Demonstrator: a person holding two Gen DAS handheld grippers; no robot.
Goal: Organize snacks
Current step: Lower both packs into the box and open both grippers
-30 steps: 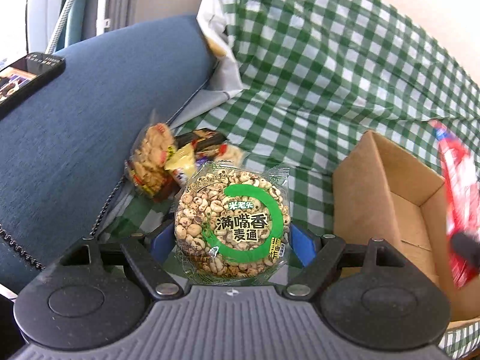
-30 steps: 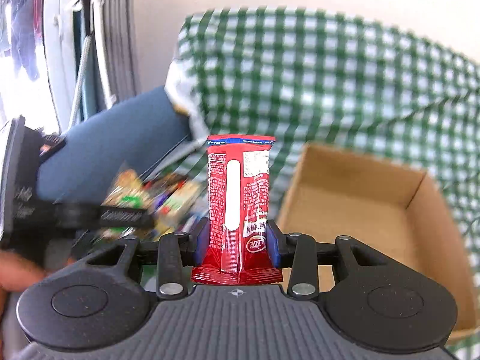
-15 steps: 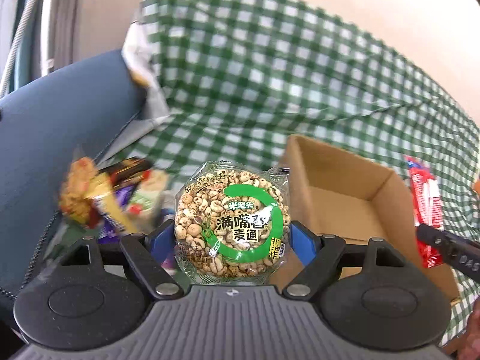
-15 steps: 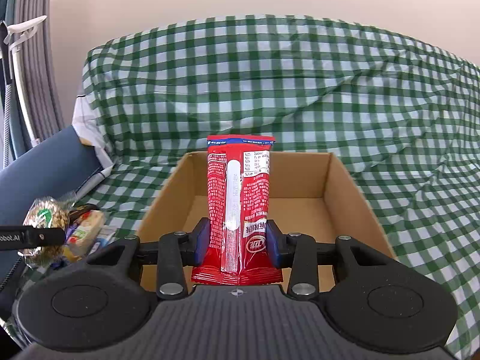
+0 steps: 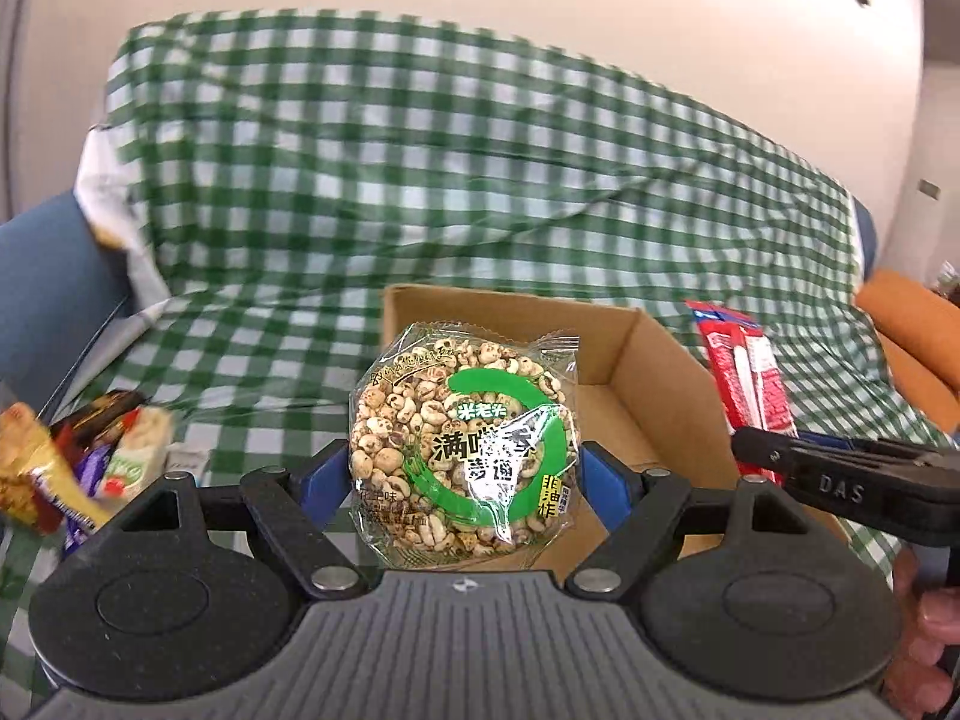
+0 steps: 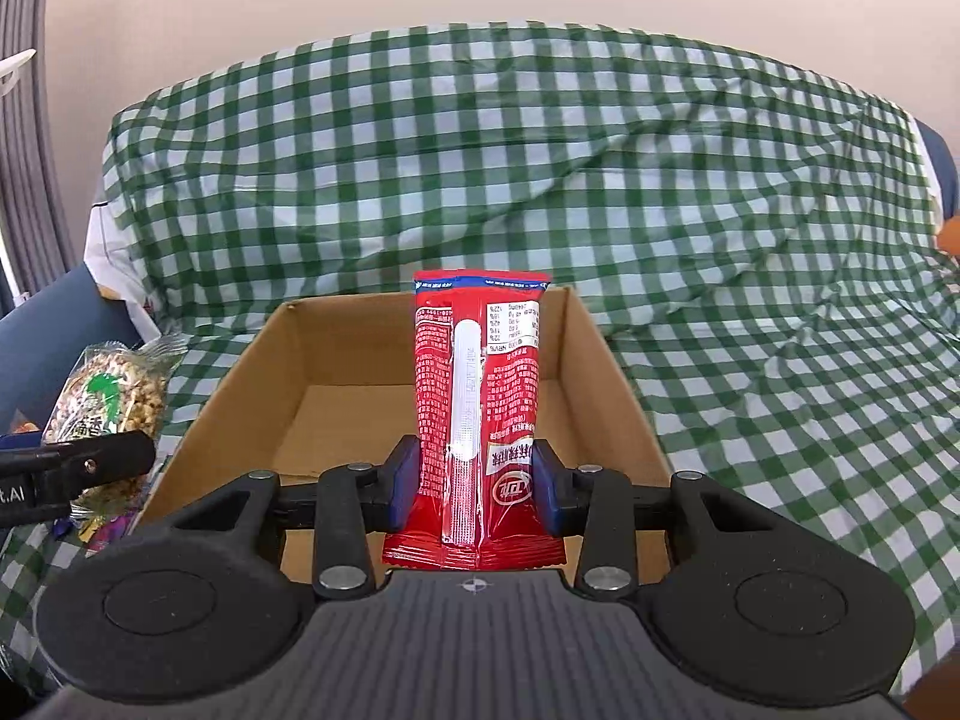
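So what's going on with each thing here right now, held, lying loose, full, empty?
Left gripper: shut on the puffed grain cake.
Puffed grain cake: sealed, held upright.
Right gripper: shut on the red snack packet.
Red snack packet: sealed, held upright over the box.
Cardboard box: open, looks empty.
Snack pile: loose on the checked cloth.
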